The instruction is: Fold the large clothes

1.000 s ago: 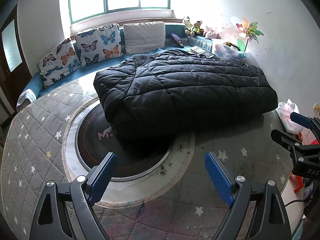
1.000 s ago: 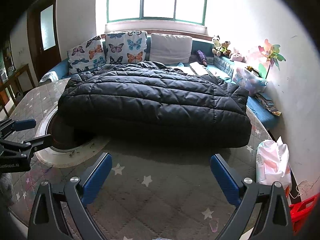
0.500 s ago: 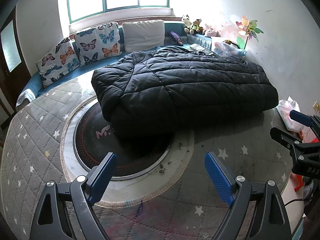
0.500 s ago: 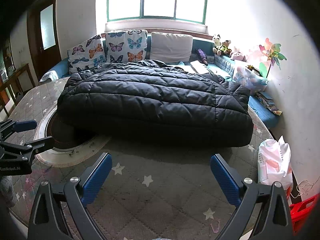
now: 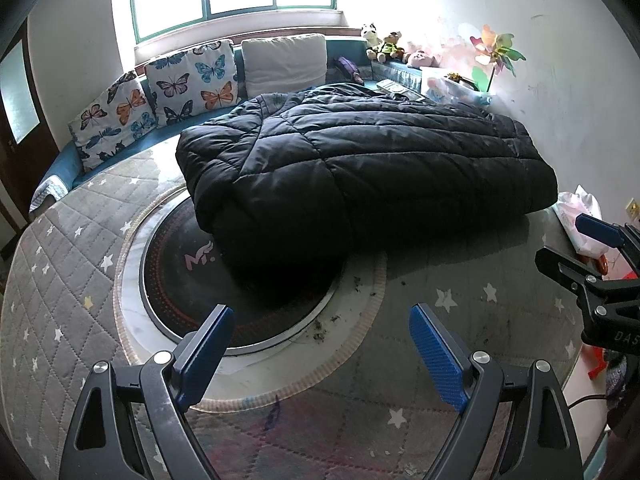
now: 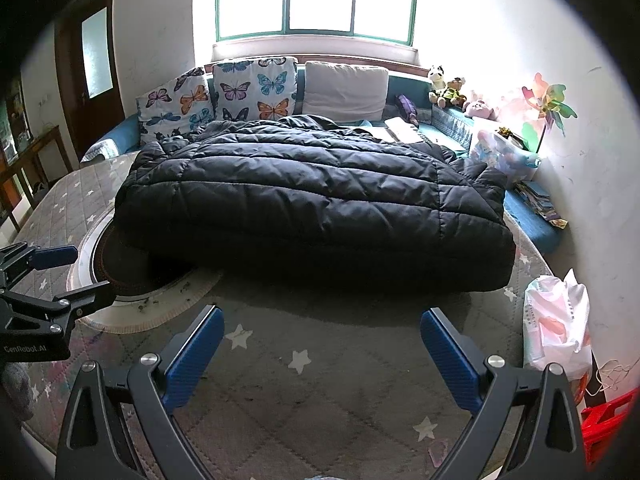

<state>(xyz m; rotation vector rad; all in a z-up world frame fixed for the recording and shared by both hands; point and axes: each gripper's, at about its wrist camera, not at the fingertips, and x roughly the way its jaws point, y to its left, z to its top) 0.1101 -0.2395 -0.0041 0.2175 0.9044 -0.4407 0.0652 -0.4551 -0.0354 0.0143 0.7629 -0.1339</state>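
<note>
- My left jaws (image 5: 322,346) stand wide apart with nothing between them, hovering over the grey star-quilted cover (image 5: 60,320) on the surface.
- My right jaws (image 6: 322,350) are equally spread and empty, over the same cover (image 6: 320,400), nearer the right edge.
- Each pair shows in the other's view: the right at the far right of the left view (image 5: 592,256), the left at the far left of the right view (image 6: 52,276).
- Just ahead of the left jaws lies a round dark disc (image 5: 180,280) with a pale ring around it, set into a cut-out in the cover.
- The black puffer coat (image 5: 360,168) lies folded into a thick block beyond both pairs of jaws, apart from them; its near-left corner overlaps the disc, the rest sits on the cover (image 6: 312,200).
- A white plastic bag (image 6: 556,328) sits at the right edge, near the coat's right corner.
- Behind the coat, a blue bench holds butterfly cushions (image 6: 252,92) and a plain white cushion (image 6: 346,90).
- Plush toys (image 6: 444,86) and a pinwheel (image 6: 548,108) stand at the back right under the window (image 6: 316,0).
</note>
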